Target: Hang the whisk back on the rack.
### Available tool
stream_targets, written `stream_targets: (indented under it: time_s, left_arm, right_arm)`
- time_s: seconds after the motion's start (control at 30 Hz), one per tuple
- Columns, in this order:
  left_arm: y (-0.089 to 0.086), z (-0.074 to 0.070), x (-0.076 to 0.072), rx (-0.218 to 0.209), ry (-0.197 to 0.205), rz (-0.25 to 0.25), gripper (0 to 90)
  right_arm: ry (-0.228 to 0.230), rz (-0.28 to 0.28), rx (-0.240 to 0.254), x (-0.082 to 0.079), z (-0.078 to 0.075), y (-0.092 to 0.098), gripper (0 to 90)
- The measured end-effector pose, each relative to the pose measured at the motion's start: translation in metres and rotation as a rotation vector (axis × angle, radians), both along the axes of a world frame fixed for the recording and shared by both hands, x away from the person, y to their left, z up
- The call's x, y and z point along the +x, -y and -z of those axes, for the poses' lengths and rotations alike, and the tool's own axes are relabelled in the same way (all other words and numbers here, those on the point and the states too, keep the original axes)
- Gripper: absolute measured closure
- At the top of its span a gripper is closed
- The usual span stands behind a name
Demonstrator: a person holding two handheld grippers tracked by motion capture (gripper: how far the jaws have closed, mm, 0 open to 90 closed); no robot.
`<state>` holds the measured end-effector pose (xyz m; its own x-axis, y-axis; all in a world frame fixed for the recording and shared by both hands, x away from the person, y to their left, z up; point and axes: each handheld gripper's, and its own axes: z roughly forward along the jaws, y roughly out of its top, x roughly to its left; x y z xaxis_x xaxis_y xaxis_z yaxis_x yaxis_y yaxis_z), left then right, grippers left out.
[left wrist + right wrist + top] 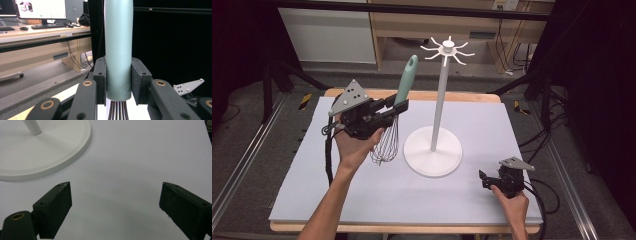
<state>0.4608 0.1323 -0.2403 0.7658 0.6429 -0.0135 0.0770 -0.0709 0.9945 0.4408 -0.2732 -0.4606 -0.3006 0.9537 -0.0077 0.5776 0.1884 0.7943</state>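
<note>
A whisk (pixel 398 107) with a pale green handle (pixel 118 47) and dark wire loops (pixel 385 145) hangs upright above the mat. My left gripper (pixel 397 106) is shut on the lower end of that handle, its pads (pixel 100 80) pressing both sides, and the wires hang below the jaws. A white stand (pixel 433 150) with a round base, a tall pole and a ring of hooks at the top (pixel 447 50) rises right of the whisk. My right gripper (pixel 484 179) rests low on the mat at the front right, its jaws wide open with nothing between them, the stand's base (pixel 42 147) just ahead.
A pale lavender mat (pixel 362 195) covers the wooden table. Black frame rails and cables run along both sides. A wooden shelf unit (pixel 437 25) stands behind the table, and the left gripper view shows a desk with a monitor (pixel 40 8).
</note>
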Motion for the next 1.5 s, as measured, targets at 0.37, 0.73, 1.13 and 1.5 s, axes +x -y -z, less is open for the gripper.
stream_targets:
  time_s: [0.37,0.73,1.13,1.5]
  left_arm:
    - [0.006,-0.004,0.007,0.015,-0.008,0.007,68.4]
    - [0.01,-0.006,0.013,0.026,-0.015,0.013,68.4]
    - [0.016,-0.007,0.017,0.045,-0.015,0.012,68.4]
    - [0.021,-0.005,0.022,0.051,-0.028,0.01,68.4]
  right_arm:
    - [0.0,0.002,0.0,0.0,0.0,0.0,11.5]
    - [0.002,-0.001,-0.002,0.0,-0.001,0.001,11.5]
    - [0.002,-0.002,-0.003,0.0,-0.001,0.001,11.4]
    - [0.002,-0.002,-0.003,0.0,-0.001,0.001,11.5]
